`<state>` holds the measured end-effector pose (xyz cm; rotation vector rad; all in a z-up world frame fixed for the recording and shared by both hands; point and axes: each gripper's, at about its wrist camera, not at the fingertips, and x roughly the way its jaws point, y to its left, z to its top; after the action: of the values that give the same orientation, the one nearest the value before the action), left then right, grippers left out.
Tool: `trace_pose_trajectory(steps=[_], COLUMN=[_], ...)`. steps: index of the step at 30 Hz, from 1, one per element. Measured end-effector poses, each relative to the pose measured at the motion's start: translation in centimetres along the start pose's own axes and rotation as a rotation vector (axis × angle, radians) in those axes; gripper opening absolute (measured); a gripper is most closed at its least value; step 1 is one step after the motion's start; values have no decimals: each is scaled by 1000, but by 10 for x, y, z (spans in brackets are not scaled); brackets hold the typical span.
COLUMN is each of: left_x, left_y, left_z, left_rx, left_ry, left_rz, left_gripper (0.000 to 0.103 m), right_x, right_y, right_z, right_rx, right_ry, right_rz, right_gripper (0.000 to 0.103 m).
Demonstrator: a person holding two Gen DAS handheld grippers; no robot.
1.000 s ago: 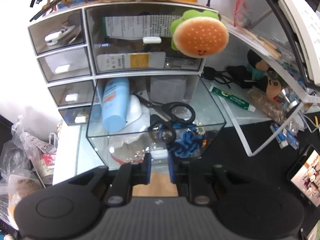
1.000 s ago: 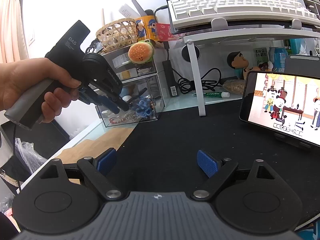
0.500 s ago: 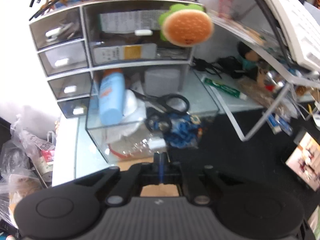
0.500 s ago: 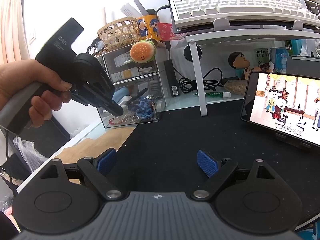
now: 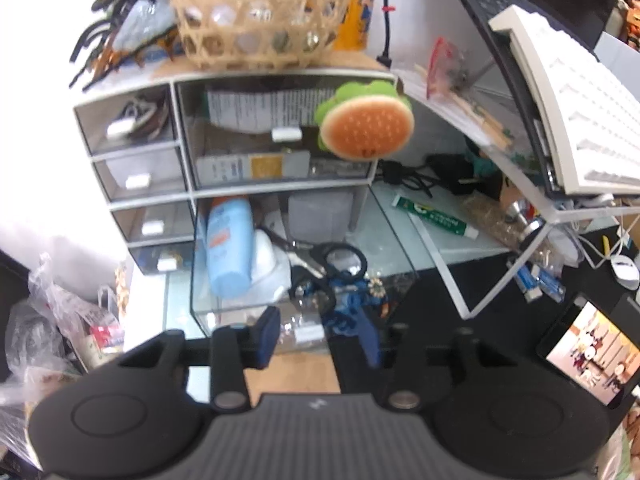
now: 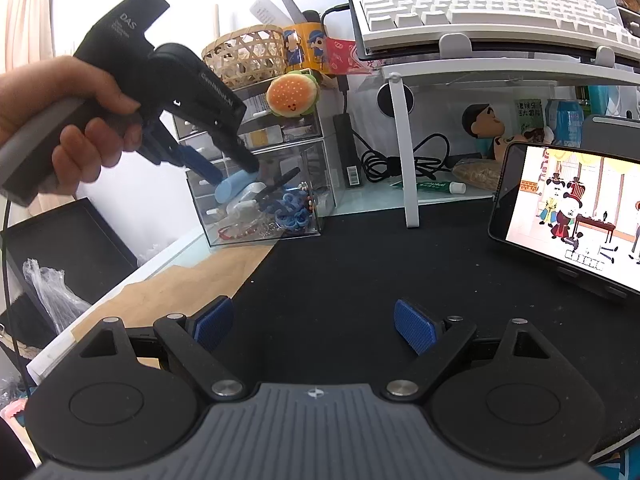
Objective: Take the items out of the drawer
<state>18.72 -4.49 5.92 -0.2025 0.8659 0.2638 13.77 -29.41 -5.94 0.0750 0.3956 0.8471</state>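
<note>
Left wrist view looks down on the clear drawer [image 5: 400, 240], pulled out of the bottom of a small drawer cabinet [image 5: 132, 184] on the table [image 5: 436, 236]. Inside the drawer lie a blue bottle [image 5: 228, 244], black-handled scissors [image 5: 340, 260], a white object partly under the bottle, and a tangle of blue cord [image 5: 352, 304] with small beads. The left tool [image 5: 318, 336] hangs just over the drawer's front edge, its jaws opening, with nothing pinched between the 2 blue pads; the drawer's small white handle shows in the gap. A burger-shaped plush [image 5: 366, 128] hangs at the cabinet's upper corner.

Right wrist view shows the right tool [image 6: 314, 326] spread wide and empty above the black mat [image 6: 360, 264], well apart from the drawer [image 6: 260, 208]. A hand [image 6: 76, 120] grips the left tool [image 6: 224, 168] above the drawer. A phone [image 6: 568, 208] stands at the right.
</note>
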Motion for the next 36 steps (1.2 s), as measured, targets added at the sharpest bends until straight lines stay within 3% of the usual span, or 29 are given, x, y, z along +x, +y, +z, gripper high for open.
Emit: trace_pose_trajectory(steps=[7, 10, 18, 22, 26, 31, 36], left_x=[-4, -6, 9, 17, 24, 21, 16], left_y=[-2, -3, -3, -4, -7, -4, 4], left_z=[4, 7, 16, 16, 15, 17, 24], left_rx=[15, 34, 47, 82, 119, 80, 20], left_ry=[-3, -17, -6, 5, 17, 15, -6], left_rz=[-26, -25, -26, -72, -72, -102, -95], left_gripper=[46, 55, 55, 64, 69, 66, 49], right_x=[0, 0, 0, 0, 0, 0, 2], right_y=[1, 2, 3, 3, 4, 5, 6], right_z=[-1, -1, -1, -1, -1, -1, -2], right_rx=[-11, -12, -25, -31, -39, -51, -61], right_ry=[2, 1, 3, 4, 5, 6, 7], right_rz=[-3, -5, -10, -10, -10, -11, -13], right_gripper=[91, 92, 92, 92, 92, 93, 95])
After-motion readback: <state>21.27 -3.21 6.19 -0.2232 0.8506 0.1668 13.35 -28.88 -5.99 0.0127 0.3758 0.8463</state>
